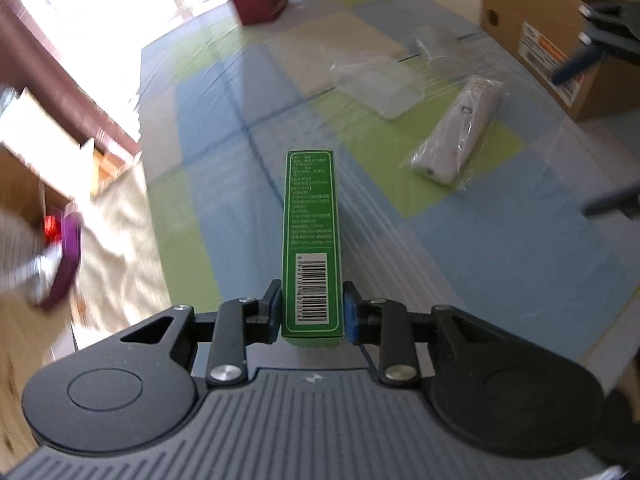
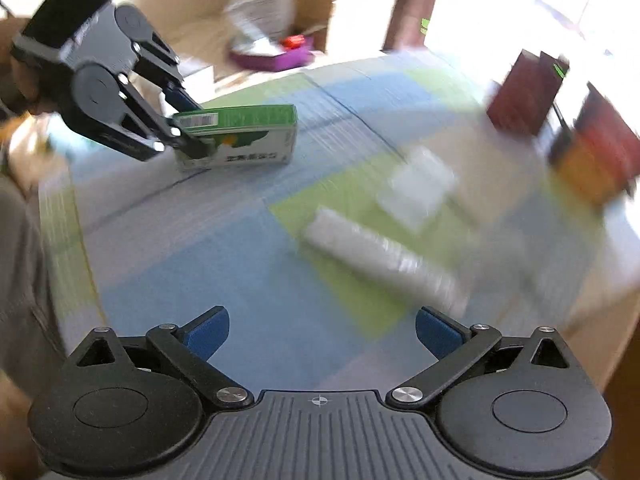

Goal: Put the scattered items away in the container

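Clamped between the blue pads of the left tool (image 1: 312, 314): green carton (image 1: 311, 240), gripped at its barcode end, long axis pointing straight ahead toward 12 o'clock, lifted clear of the desk (image 1: 480, 264) as seen from the right wrist view. Grip set close to one end, so most of the carton's length hangs out front; best carried level and slowly to avoid pivoting in the pads.

Judged step: carrying the carton to a container. Open cardboard box (image 1: 536, 36) at 1 to 2 o'clock in the left view, another open box (image 1: 36, 184) at 9 o'clock already holding a purple item (image 1: 66, 256) and something red. Cannot tell which one counts as the container; the 9 o'clock box looks likelier since things lie in it. Good release: nose of the carton past the rim, lowered inside, then pads parted.

Right tool (image 2: 322, 332) spread wide and empty, hovering above the desk. Ahead of it at 12 to 1 o'clock, blurred: white wrapped roll (image 2: 384, 260) on a green patch of the checked cloth, and just beyond it a clear plastic packet (image 2: 420, 188). Sharper in the left view: the roll at 2 o'clock, in crinkly clear wrap, the packet beside it toward 1 o'clock. Slippery film likely; squeeze across the roll's narrow width, near its middle.

Risk: both tools sharing the same space; keep paths apart.
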`<action>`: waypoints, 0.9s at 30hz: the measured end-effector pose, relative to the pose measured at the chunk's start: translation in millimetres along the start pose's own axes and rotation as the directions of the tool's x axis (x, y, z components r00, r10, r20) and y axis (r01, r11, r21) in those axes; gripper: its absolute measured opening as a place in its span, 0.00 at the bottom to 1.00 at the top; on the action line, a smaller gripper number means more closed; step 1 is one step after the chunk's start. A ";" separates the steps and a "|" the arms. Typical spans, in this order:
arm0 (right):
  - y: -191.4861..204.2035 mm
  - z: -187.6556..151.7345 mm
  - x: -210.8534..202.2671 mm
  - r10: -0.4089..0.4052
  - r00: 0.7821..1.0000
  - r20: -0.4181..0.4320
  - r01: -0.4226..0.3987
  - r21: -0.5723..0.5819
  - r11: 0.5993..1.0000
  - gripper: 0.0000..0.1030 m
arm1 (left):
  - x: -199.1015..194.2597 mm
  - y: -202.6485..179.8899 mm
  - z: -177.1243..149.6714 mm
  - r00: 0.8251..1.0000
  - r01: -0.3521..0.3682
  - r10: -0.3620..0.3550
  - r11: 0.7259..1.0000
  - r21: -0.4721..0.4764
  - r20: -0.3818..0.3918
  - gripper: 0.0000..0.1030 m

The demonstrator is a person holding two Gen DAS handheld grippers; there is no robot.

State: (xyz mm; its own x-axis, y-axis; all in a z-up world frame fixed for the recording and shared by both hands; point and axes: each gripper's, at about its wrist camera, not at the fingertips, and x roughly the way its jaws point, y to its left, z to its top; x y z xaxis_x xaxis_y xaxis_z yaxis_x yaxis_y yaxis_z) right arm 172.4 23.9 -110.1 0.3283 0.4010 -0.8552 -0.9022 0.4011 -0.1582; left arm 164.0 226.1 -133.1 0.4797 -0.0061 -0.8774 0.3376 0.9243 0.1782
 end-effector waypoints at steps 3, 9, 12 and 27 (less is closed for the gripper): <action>-13.5 19.7 11.9 0.031 0.997 -0.065 -0.040 -0.134 0.990 0.69 | -7.7 4.0 -12.6 0.999 0.048 -0.048 0.989 -0.141 0.002 0.25; -45.4 31.6 51.9 0.043 0.979 -0.197 -0.106 -0.320 0.941 0.69 | -6.7 12.3 -26.5 0.997 0.065 -0.075 0.939 -0.337 -0.016 0.25; -51.2 30.4 70.5 0.054 0.967 -0.250 -0.146 -0.364 0.920 0.69 | -6.9 13.4 -30.1 0.998 0.054 -0.067 0.932 -0.358 -0.023 0.26; -42.8 32.2 90.6 0.188 0.903 -0.387 -0.123 0.186 0.975 0.45 | 1.5 18.9 -31.4 0.993 0.070 -0.102 0.900 -0.431 -0.052 0.26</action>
State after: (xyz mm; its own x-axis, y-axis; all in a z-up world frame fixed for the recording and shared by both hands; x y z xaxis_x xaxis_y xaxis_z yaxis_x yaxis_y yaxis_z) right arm 249.7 69.6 -165.0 0.0183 0.1183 -0.9928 -0.8677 0.4952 0.0430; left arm 145.7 255.5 -145.0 0.4001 -0.0803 -0.9130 -0.0115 0.9956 -0.0925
